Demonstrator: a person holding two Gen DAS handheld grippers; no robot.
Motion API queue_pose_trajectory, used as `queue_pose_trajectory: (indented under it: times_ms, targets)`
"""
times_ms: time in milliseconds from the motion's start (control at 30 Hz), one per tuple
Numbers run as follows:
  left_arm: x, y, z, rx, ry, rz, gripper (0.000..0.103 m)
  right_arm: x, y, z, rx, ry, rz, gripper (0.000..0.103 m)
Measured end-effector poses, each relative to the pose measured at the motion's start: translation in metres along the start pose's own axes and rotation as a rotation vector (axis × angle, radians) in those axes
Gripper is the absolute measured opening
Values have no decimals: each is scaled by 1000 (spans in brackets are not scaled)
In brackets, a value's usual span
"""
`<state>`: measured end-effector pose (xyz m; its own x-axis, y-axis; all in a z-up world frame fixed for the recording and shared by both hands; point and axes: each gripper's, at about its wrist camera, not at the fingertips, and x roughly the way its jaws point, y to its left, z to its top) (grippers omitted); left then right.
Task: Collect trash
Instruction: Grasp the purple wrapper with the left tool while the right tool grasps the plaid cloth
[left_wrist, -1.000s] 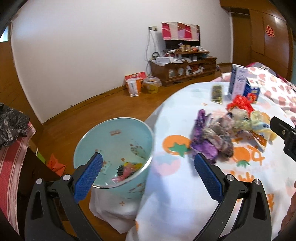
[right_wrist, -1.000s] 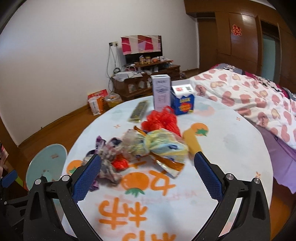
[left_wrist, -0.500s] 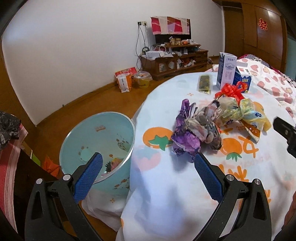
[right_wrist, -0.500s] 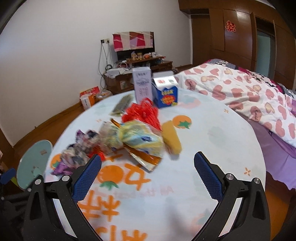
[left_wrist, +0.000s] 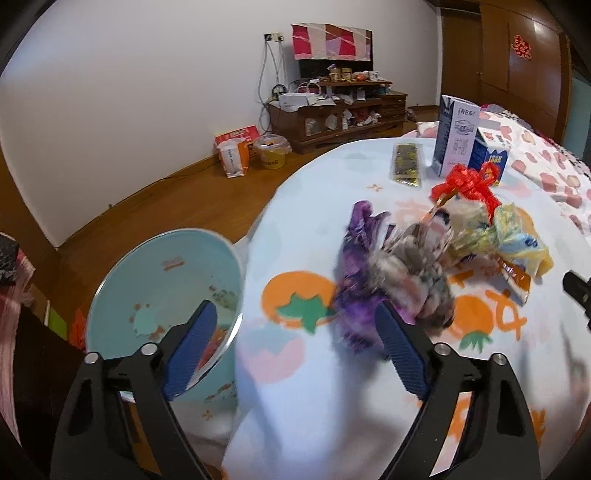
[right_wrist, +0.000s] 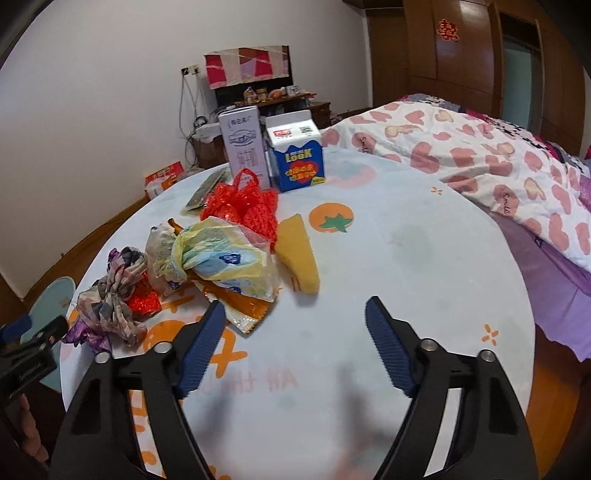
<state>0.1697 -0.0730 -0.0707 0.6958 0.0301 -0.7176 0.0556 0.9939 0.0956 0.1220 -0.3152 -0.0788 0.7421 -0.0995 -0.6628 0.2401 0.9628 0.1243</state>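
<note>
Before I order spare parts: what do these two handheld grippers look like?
Both match. The left gripper and right gripper have black angular plastic arms with triangular cut-outs, silver round pivot bolts, and blue ribbed pads on the fingers. No cables or sleeves show.

The purple wrapper and the crumpled grey one beside it are smeared by motion in the left wrist view, so their print cannot be read. The bin shows only part of its inside; a blue pad (the left gripper's) covers what lies at the bottom, perhaps scraps. In the right wrist view the bin is mostly hidden behind the table edge. Both pictures cut the gripper bodies off at the bottom.
</note>
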Motion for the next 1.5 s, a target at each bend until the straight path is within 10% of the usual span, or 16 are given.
queue_pose_trajectory:
  times_ms: [533, 833, 1233, 1500]
  targets:
    - [4, 30, 7, -42, -7, 43, 85, 44, 100, 12, -78, 115, 314, 64]
    - [5, 46, 9, -70, -5, 61, 86, 77, 126, 10, -67, 249, 474, 23]
    - [20, 3, 19, -29, -3, -29, 85, -4, 51, 30, -53, -47, 286, 21]
    - [56, -26, 11, -36, 78, -69, 65, -1, 14, 16, 2, -31, 211, 22]
